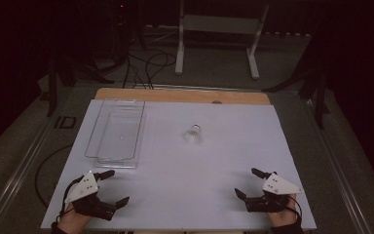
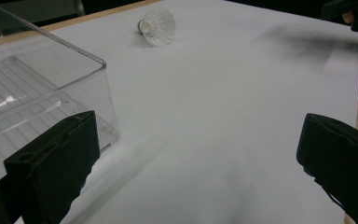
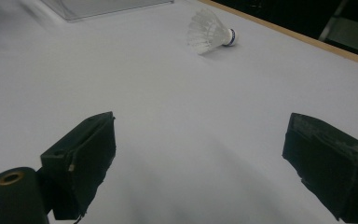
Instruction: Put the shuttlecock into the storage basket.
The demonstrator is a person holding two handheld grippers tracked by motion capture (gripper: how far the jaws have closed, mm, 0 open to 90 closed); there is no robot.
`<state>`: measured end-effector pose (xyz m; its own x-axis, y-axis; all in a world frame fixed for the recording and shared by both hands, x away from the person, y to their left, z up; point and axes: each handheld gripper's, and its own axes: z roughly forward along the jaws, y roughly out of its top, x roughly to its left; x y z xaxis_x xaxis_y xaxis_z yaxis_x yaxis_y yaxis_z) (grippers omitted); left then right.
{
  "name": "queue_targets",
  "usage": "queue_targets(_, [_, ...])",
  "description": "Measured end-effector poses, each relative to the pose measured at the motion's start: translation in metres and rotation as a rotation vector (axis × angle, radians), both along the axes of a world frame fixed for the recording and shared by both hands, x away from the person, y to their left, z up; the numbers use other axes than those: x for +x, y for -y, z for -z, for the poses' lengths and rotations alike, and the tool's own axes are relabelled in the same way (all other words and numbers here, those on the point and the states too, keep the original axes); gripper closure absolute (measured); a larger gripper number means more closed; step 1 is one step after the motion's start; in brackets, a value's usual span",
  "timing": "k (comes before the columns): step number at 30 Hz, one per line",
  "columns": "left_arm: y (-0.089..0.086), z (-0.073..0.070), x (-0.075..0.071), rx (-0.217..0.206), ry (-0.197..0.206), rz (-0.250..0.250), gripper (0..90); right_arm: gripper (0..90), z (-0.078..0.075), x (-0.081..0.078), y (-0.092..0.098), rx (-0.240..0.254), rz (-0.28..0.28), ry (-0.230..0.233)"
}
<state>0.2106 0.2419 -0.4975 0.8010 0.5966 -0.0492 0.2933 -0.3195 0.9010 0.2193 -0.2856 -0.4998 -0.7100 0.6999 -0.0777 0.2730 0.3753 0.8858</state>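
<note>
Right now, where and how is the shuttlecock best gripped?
Probably across the feather skirt of the shuttlecock, which lies on its side on the white table with the small round cork facing the far edge. Come from above with the open right gripper.

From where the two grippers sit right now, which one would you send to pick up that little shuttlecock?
Probably the right gripper. Both are open and empty, but the shuttlecock lies nearer its side, across bare table. The left gripper sits just below the clear bin.
</note>
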Motion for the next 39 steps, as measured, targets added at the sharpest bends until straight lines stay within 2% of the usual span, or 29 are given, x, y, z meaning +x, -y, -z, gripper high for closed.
queue_targets(3, [0.002, -0.008, 0.000, 0.023, 0.012, -0.013, 0.1, 9.4, 0.000, 0.000, 0.000, 0.001, 0.002, -0.002])
queue_targets(7, [0.004, -0.014, 0.001, 0.037, -0.003, -0.008, 0.1, 9.4, 0.000, 0.000, 0.000, 0.012, 0.001, -0.013])
queue_targets(9, [0.008, -0.019, 0.002, 0.063, -0.011, 0.011, 0.1, 9.4, 0.001, 0.000, 0.000, 0.008, 0.000, -0.016])
queue_targets(12, [0.010, -0.022, 0.003, 0.072, -0.022, 0.022, 0.1, 9.4, 0.001, 0.000, 0.000, 0.008, -0.002, -0.015])
queue_targets(15, [0.017, -0.029, 0.006, 0.101, -0.039, 0.042, 0.1, 9.4, 0.001, 0.001, 0.000, 0.011, -0.003, -0.022])
queue_targets(18, [0.022, -0.034, 0.009, 0.111, -0.061, 0.055, 0.1, 9.4, 0.002, 0.001, -0.001, 0.014, -0.001, -0.028])
queue_targets(23, [0.026, -0.040, 0.013, 0.127, -0.057, 0.038, 0.1, 9.5, 0.001, 0.001, -0.001, 0.009, -0.001, -0.023])
queue_targets(27, [0.028, -0.046, 0.016, 0.129, -0.068, 0.038, 0.1, 9.5, 0.002, 0.001, -0.001, 0.012, 0.001, -0.030])
queue_targets(28, [0.030, -0.048, 0.017, 0.119, -0.068, 0.038, 0.1, 9.5, 0.002, 0.001, -0.001, 0.013, 0.000, -0.031])
queue_targets(30, [0.032, -0.051, 0.019, 0.120, -0.080, 0.044, 0.1, 9.5, 0.002, 0.002, -0.001, 0.013, 0.000, -0.031])
queue_targets(39, [0.047, -0.065, 0.027, 0.151, -0.081, 0.085, 0.1, 9.5, 0.002, 0.002, -0.001, 0.009, -0.006, -0.030])
